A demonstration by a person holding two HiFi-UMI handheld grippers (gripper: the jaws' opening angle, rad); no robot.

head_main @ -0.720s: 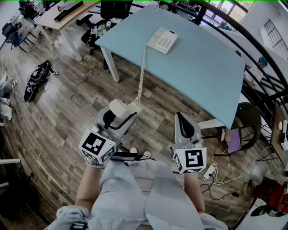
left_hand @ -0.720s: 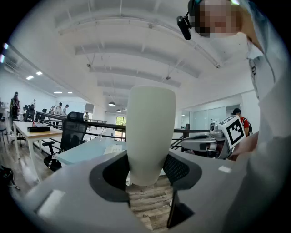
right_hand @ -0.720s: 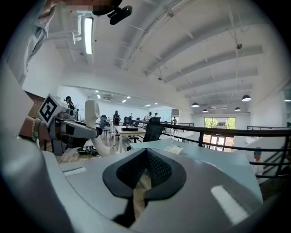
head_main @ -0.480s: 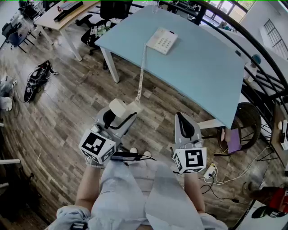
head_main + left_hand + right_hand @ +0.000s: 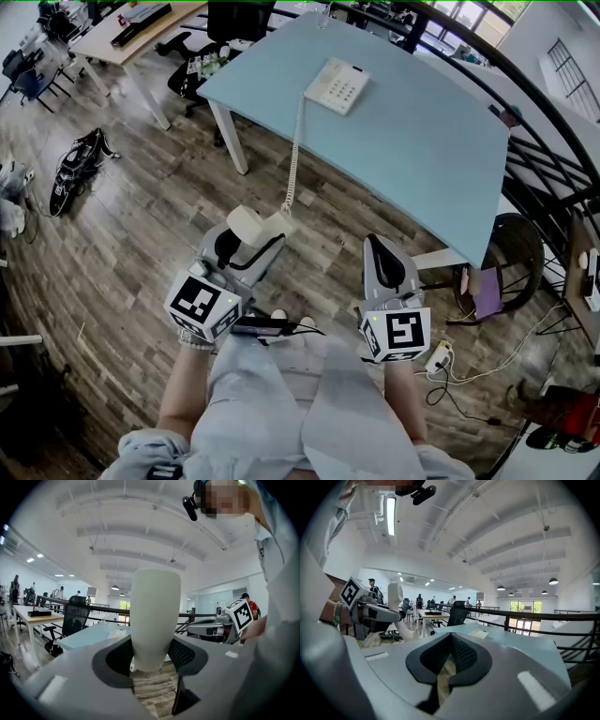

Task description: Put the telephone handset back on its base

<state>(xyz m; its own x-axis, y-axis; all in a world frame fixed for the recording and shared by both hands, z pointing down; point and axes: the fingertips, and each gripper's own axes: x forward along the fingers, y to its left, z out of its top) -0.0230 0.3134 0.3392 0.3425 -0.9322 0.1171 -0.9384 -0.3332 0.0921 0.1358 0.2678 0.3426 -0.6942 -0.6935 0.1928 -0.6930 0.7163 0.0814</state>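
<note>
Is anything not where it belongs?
Yes. The cream telephone handset is off its white telephone base on the light-blue table. The left gripper holds it in its jaws over the wooden floor, and its coiled white cord hangs stretched off the table's edge.

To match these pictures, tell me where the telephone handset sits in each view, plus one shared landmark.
Head view: handset, left of centre.
Left gripper view: handset, centre, upright between the jaws.
Right gripper view: handset, far left, mid-height.
Shared landmark: the light blue table, in all three.
</note>
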